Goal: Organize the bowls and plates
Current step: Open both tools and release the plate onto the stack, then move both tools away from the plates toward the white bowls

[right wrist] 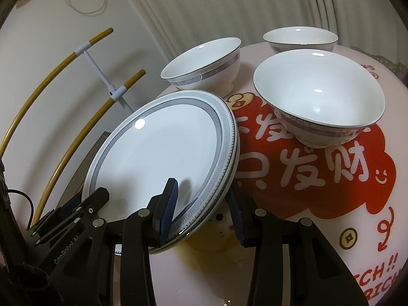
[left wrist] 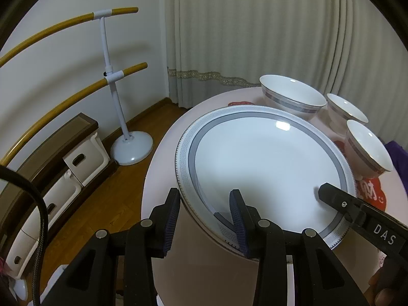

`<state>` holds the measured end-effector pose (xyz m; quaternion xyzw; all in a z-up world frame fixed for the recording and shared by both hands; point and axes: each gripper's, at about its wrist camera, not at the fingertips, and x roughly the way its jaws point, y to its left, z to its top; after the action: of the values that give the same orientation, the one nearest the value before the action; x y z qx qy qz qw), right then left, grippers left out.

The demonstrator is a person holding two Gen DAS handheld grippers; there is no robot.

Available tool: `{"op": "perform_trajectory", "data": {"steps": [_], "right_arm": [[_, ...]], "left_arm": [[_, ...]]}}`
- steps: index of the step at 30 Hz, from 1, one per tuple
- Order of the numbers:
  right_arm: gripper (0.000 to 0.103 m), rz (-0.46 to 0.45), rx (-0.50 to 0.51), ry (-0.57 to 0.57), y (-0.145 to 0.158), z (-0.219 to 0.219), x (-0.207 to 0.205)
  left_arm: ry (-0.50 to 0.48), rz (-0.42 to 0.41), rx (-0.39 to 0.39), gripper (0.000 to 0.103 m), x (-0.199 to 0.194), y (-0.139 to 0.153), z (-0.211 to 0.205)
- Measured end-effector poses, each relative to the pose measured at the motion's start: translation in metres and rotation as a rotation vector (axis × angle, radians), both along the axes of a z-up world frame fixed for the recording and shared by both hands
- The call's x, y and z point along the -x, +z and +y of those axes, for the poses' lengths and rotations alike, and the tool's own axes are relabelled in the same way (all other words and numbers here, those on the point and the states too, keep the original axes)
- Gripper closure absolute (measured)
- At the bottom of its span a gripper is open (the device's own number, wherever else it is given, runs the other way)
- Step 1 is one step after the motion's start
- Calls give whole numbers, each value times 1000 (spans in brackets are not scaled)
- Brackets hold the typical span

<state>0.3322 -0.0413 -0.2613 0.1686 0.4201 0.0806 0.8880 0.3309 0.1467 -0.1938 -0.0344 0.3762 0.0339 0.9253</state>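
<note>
1. A stack of white porcelain plates with grey key-pattern rims lies at the left edge of the round pale-pink desk.
2. The left claw straddles the stack's near rim, one finger below and one over the top plate; I cannot tell whether it presses.
3. The right claw straddles the opposite rim the same way, grip unclear.
4. Three white porcelain bowls with grey bands stand upright on the desk beyond the plates, apart from them.
</note>
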Motion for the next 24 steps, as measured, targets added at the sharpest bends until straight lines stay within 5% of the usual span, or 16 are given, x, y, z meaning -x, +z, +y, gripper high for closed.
{"op": "perform_trajectory", "data": {"steps": [4,8,10,17,24], "right_arm": [[63,-1,-2,-3,2,-3,5],[58,-9,14,-10,9,-6,15],[48,-11,16,-13,13,-9,22],[36,-44,30,-20,37,-23,52],[18,-114,76,-31,67,-42,92]], "left_arm": [[1,-7,7,64,9,7,-1],[-4,-31,23,41,24,20,-4],[-9,-48,10,36,33,27,-9],[-25,-100,10,14,70,49,-21],[-31,-168,39,6,118,70,-34]]}}
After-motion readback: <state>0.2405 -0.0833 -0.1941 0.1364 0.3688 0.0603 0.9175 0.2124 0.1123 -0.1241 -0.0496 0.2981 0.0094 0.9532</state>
